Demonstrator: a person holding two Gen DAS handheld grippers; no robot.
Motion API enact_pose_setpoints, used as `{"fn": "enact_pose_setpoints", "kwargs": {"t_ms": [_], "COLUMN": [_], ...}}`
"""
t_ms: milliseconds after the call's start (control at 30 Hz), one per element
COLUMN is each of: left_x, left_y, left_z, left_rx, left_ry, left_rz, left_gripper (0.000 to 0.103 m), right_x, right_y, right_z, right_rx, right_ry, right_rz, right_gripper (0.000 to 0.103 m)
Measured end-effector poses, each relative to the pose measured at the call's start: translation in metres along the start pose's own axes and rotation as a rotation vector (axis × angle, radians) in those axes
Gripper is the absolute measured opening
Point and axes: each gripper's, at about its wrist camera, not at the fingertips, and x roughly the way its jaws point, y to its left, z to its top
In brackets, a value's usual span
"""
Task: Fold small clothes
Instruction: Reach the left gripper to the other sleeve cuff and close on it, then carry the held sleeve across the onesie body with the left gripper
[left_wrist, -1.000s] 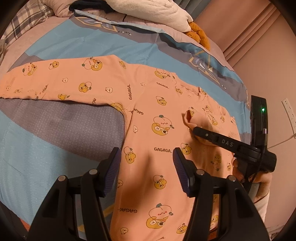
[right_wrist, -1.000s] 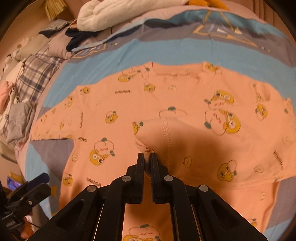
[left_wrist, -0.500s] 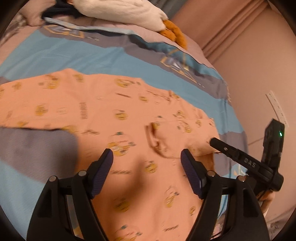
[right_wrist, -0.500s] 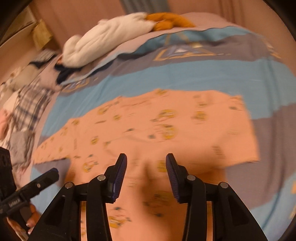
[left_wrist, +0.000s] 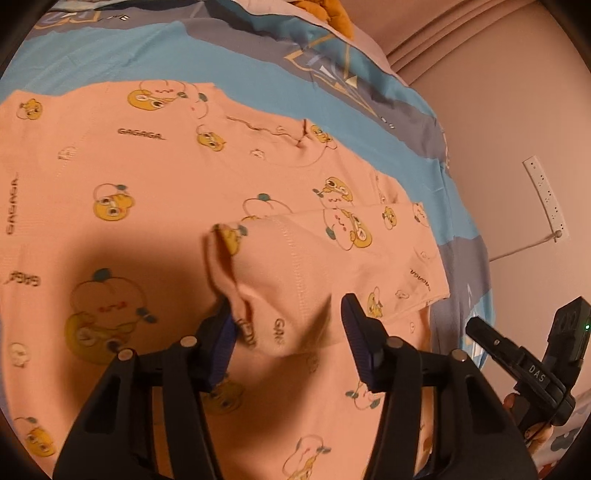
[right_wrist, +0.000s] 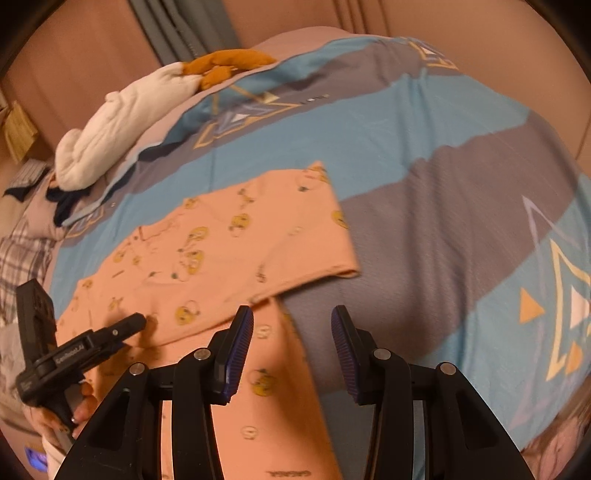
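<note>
A: Risk? Left gripper (left_wrist: 288, 328) jaws wide apart straddling the folded sleeve cuff (left_wrist: 258, 280); a skewed pinch could bunch it. Right gripper (right_wrist: 291, 343) also spread, empty.

B: Orange shirt (right_wrist: 229, 258) frame-centre on striped bedspread (right_wrist: 424, 184); white plush (right_wrist: 122, 122) upper left, wall socket (left_wrist: 545, 199) right edge.

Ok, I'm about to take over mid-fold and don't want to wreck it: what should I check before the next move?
1. Right sleeve folded across the shirt: ok.
2. Sleeve lying flat: not ok, its cuff stands up bunched.
3. Left claw open: ok; cuff end sits between the fingers, one pad touching it.
4. Right claw open, holding nothing: ok.
5. Left sleeve folded: cannot tell, out of view.
6. Bedspread beside the shirt flat: ok.
</note>
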Motion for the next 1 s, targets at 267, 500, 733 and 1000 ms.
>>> {"fn": "enact_pose_setpoints", "kwargs": {"t_ms": [267, 500, 733, 1000], "left_x": [0.001, -0.047, -0.100, -0.134], "left_y": [-0.002, -0.038, -0.061, -0.042], "left_z": [0.002, 0.027, 0.057, 0.068], "left_rx": [-0.003, 0.051, 0.121, 0.100], "left_ry": [-0.038, -0.151, -0.256, -0.307], "left_rz": [0.014, -0.029, -0.012, 0.058], "left_gripper": [0.007, 0.006, 0.006, 0.006], "right_x": [0.001, -0.003, -0.006, 0.007], "right_y": [-0.012, -0.019, -0.023, -0.011], "right_z": [-0.007, -0.006, 0.002, 0.012], "right_rx": [0.030, 0.036, 0.049, 0.027], "right_ry": [0.009, -0.003, -0.022, -0.004], "right_rz": [-0.009, -0.022, -0.006, 0.029], "right_gripper": [0.043, 0.043, 0.043, 0.043]}}
